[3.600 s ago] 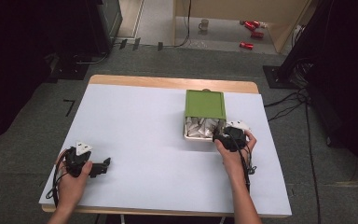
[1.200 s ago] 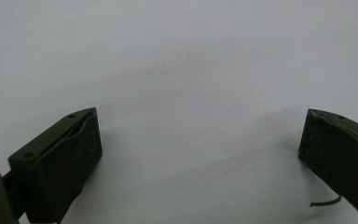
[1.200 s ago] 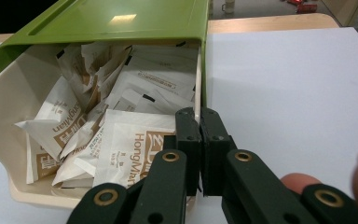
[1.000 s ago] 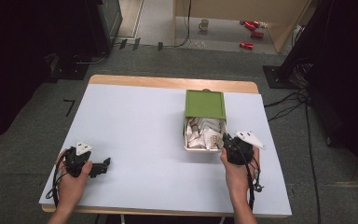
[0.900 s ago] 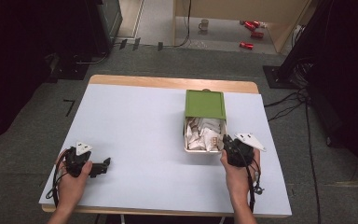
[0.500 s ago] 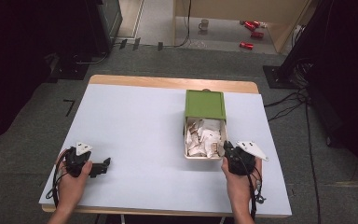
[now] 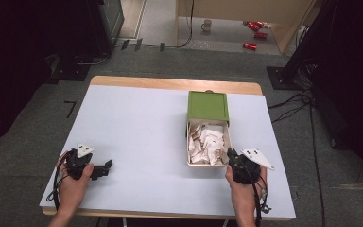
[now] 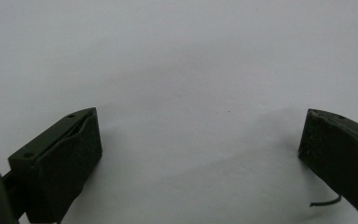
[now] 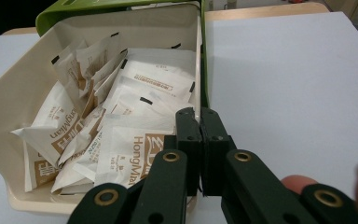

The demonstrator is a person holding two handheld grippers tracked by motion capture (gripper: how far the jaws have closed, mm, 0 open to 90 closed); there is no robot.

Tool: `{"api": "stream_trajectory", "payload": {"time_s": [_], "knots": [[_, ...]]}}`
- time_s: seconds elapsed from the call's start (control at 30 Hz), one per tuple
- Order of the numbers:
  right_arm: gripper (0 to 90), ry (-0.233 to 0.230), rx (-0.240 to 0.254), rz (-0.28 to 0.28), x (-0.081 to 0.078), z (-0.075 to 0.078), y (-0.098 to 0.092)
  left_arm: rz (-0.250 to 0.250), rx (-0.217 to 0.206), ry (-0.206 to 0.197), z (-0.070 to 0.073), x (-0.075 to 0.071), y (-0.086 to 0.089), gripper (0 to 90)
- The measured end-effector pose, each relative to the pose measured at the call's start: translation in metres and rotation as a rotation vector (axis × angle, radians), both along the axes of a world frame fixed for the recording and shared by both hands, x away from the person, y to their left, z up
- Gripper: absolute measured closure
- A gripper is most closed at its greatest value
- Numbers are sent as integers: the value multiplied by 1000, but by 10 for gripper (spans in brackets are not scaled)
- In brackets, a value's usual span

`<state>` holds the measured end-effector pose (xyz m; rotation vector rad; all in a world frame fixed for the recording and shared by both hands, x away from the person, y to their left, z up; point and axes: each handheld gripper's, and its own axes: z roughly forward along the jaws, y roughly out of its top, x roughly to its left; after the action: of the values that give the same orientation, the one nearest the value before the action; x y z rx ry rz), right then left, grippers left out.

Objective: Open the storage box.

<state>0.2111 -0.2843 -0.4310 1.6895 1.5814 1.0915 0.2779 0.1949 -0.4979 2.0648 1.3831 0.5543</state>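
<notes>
Two grippers sit over my pale table (image 7: 137, 123). I see the cream drawer (image 7: 189, 142) pulled out of its green box (image 7: 208, 105), full of paper sachets (image 9: 135, 140). My right gripper (image 9: 200, 122) has its jaws pressed together on nothing, right at the drawer's near right corner. My left gripper (image 8: 200, 144) rests wide open and empty on bare table, well apart from the drawer.
</notes>
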Motion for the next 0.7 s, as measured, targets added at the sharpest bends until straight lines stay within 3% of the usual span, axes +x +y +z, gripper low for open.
{"api": "stream_trajectory", "payload": {"time_s": [0.43, 0.5, 0.57, 0.7], "knots": [[889, -4, 10, -2, -12, -4, -1, 0, 0, 0, 0, 0, 0, 0], [856, -10, 23, 9, -11, -4, -2, 0, 0, 0, 0, 0, 0, 0], [756, -53, 52, 18, -11, -1, -4, 0, 1, 0, 0, 0, 0, 0], [684, -79, 36, 28, -11, 6, -3, 0, 1, 0, 0, 0, 0, 0]]}}
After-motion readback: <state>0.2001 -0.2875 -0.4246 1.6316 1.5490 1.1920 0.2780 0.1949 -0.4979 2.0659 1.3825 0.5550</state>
